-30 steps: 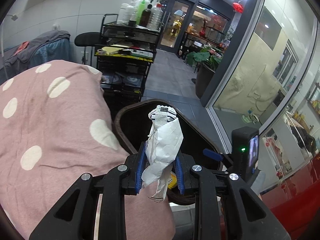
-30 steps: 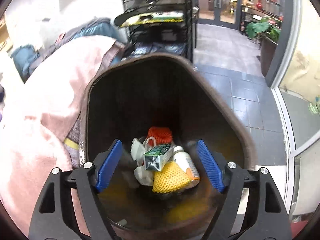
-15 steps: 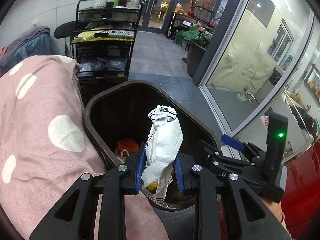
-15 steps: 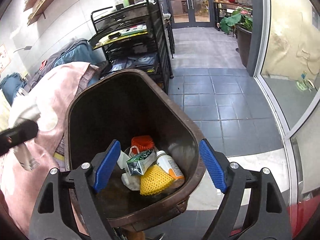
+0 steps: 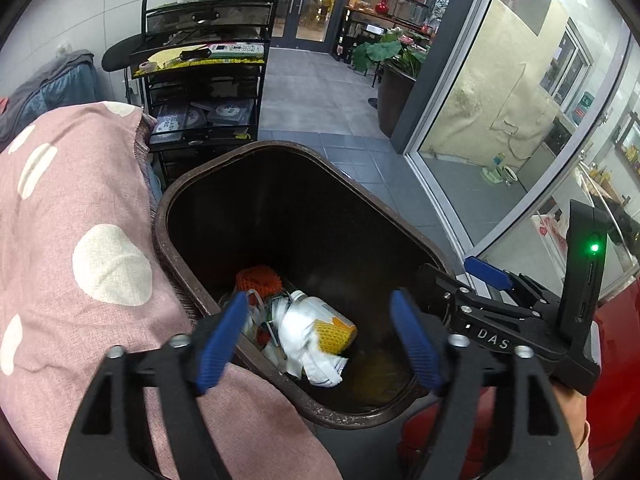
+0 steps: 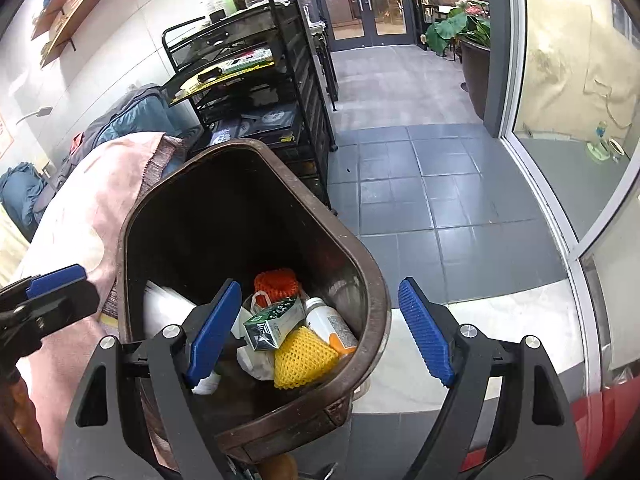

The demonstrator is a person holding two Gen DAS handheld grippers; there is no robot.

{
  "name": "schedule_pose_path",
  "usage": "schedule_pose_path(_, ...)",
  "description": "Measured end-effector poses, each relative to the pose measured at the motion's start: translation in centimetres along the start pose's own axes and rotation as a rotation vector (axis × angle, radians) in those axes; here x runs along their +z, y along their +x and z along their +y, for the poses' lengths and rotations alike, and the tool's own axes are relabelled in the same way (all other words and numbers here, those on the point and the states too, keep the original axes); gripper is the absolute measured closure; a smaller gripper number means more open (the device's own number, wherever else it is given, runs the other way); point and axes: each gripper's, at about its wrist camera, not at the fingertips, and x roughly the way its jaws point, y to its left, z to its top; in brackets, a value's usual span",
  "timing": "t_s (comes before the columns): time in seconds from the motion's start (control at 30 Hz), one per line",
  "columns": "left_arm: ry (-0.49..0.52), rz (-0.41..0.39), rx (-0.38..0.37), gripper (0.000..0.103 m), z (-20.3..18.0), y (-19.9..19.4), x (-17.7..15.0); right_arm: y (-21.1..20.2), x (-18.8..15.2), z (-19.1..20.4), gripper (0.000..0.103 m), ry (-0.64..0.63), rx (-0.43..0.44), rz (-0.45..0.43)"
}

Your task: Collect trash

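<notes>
A dark brown trash bin [image 5: 192,184] [image 6: 372,280] stands on the floor beside a pink dotted cloth. Inside lie an orange net [image 5: 258,278], a yellow foam net [image 6: 302,358], a green carton [image 6: 272,322], a white bottle [image 6: 330,326] and other scraps. The white crumpled paper wrapper [image 5: 306,342] is blurred inside the bin, on or just above the pile. My left gripper [image 5: 320,342] is open and empty above the bin's near rim. My right gripper [image 6: 320,332] is open and empty over the bin's right rim; its body [image 5: 520,312] shows in the left wrist view.
A pink cloth with white dots [image 5: 72,240] covers a surface left of the bin. A black wire cart [image 5: 204,84] with bottles and papers stands behind. Grey tiled floor [image 6: 420,184] runs toward glass doors. A glass wall [image 5: 500,100] and a potted plant [image 5: 390,60] are at right.
My left gripper has opened and let go of the white paper wrapper, which has dropped into the bin. The right gripper has drawn back a little to the bin's right side.
</notes>
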Motion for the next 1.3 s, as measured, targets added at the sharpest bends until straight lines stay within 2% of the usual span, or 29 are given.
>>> schedule_pose_path(0.13, 0.010, -0.006, 0.010, 0.014, -0.2, -0.2, -0.3, 0.0, 0.1, -0.4, 0.019, 0.012, -0.011, -0.002)
schedule_pose_path(0.17, 0.010, -0.012, 0.007, 0.013, -0.2, -0.4, -0.3, 0.0, 0.1, -0.6, 0.015, 0.022, -0.013, -0.005)
schedule_pose_path(0.3, 0.020, -0.053, 0.025, 0.011, -0.4, -1.7, -0.7, -0.1, 0.2, -0.7, 0.015, 0.043, -0.008, -0.011)
schedule_pose_path(0.5, 0.046, -0.173, 0.071, 0.007, -0.6, -5.4, -2.1, -1.2, 0.3, 0.2, 0.015, 0.043, 0.014, -0.072)
schedule_pose_path(0.67, 0.016, -0.289, 0.117, 0.006, 0.5, -9.2, -3.5, -2.8, 0.2, 2.0, 0.014, 0.046, 0.058, -0.145)
schedule_pose_path(1.0, -0.116, -0.493, 0.306, 0.006, 4.9, -16.4, -8.7, -8.1, -0.9, 10.7, 0.006, -0.145, 0.095, -0.339)
schedule_pose_path(1.17, -0.182, -0.590, 0.448, 0.006, 6.9, -20.6, -11.8, -11.4, -3.3, 15.8, 0.006, -0.278, 0.182, -0.436)
schedule_pose_path(1.3, -0.211, -0.639, 0.544, 0.006, 7.7, -22.9, -13.7, -13.0, -4.8, 18.8, 0.006, -0.341, 0.267, -0.454)
